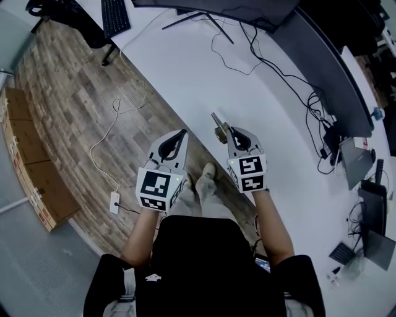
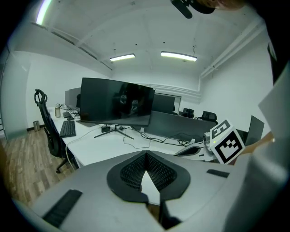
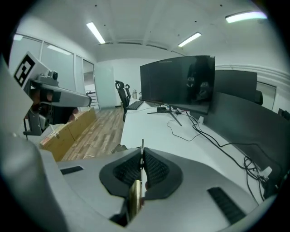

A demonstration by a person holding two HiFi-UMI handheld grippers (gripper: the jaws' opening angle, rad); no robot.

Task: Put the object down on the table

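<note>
My right gripper [image 1: 230,131] is shut on a small thin object [image 1: 218,128] with a brass-coloured body and a grey metal tip. It is held just over the near edge of the white table [image 1: 204,74]. In the right gripper view the object [image 3: 134,199] stands edge-on between the pads, its thin tip poking past the right gripper [image 3: 142,158]. My left gripper [image 1: 181,134] hangs beside it over the wooden floor. Its tips meet with nothing between them, as the left gripper [image 2: 146,155] view shows.
A large dark monitor [image 1: 210,7] stands at the table's far side, with black cables [image 1: 272,68] trailing right. A keyboard [image 1: 115,15] and an office chair [image 1: 62,12] are at the far left. Cardboard boxes [image 1: 25,148] and a power strip [image 1: 114,202] lie on the floor.
</note>
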